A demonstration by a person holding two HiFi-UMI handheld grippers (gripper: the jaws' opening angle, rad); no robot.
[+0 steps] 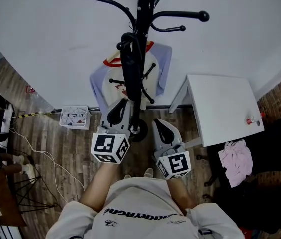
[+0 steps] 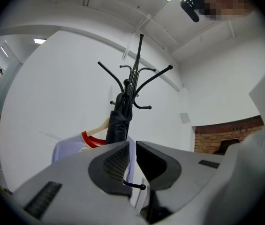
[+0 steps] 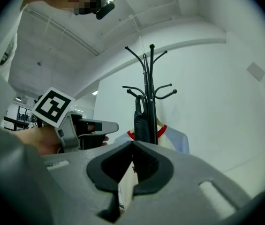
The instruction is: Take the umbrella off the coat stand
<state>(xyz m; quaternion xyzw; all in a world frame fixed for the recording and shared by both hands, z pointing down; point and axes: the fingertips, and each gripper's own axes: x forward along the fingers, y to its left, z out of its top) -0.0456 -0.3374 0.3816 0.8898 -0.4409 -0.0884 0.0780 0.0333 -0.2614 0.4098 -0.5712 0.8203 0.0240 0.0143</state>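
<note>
A black folded umbrella (image 1: 129, 68) hangs upright against the pole of the black coat stand (image 1: 145, 4), in front of a white and lavender shirt (image 1: 160, 68) with a red collar. My left gripper (image 1: 122, 103) points level at the stand's lower part, short of the umbrella; its jaws stand a narrow gap apart with nothing between them. My right gripper (image 1: 159, 123) is beside it, further back, shut and empty. In the left gripper view the umbrella (image 2: 118, 123) rises above the left gripper (image 2: 132, 144). In the right gripper view the umbrella (image 3: 140, 123) hangs above the right gripper (image 3: 132, 143).
A white table (image 1: 225, 108) stands right of the stand against the wall, with a pink cloth (image 1: 236, 161) on the floor by it. A white basket (image 1: 74, 117) sits left of the stand's base. A chair (image 1: 6, 193) and cables lie at the far left.
</note>
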